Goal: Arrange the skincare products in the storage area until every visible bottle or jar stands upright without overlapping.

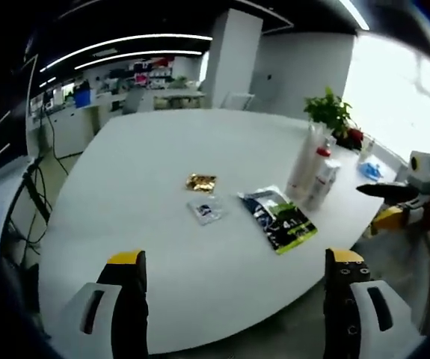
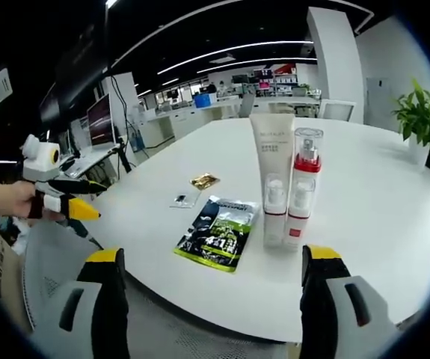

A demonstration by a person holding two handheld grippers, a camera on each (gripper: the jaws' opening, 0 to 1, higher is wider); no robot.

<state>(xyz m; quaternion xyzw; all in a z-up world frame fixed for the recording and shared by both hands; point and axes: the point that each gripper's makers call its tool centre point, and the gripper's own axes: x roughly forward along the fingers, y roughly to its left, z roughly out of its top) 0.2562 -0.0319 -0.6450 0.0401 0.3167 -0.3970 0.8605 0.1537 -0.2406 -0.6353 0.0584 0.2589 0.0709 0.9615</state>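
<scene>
My left gripper (image 1: 233, 280) and right gripper (image 2: 213, 277) both hang spread wide, holding nothing, just off the near edge of the white table (image 2: 364, 217). Nearest on the table lies a dark sachet (image 2: 218, 232). Just right of it three bottles (image 2: 288, 187) stand upright, touching. Farther left lie a small clear packet (image 2: 182, 199) and a gold packet (image 2: 204, 180).

White table (image 2: 379, 224), red-collared bottle (image 2: 304, 183)
</scene>
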